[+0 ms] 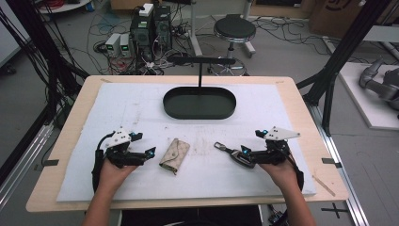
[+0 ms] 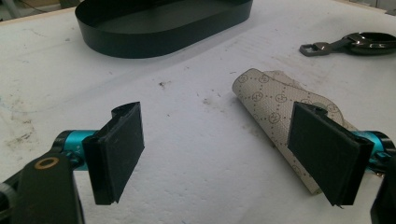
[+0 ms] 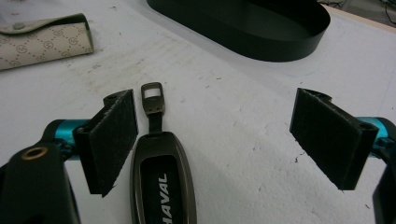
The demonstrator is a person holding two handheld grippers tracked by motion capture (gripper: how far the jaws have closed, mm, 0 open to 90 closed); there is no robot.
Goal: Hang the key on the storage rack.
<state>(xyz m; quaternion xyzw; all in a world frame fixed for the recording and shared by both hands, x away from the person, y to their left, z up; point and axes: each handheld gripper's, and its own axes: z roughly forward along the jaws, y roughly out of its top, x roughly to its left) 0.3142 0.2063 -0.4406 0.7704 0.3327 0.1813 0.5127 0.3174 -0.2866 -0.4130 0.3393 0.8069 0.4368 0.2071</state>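
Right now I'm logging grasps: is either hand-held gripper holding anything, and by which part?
Nothing is held. The left hand-held gripper is open beside the key pouch; the right hand-held gripper is open over the car key fob.

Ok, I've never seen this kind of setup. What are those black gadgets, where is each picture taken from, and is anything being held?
A person sits at a table with a white mat, holding a two-jaw gripper in each hand: left gripper, right gripper. One picture looks down from above; the other two come from cameras riding on each gripper, looking along its black jaws. On the mat lie a patterned key pouch, a car key marked HAVAL, and farther back a black oval tray. Both grippers are open; nothing is held.
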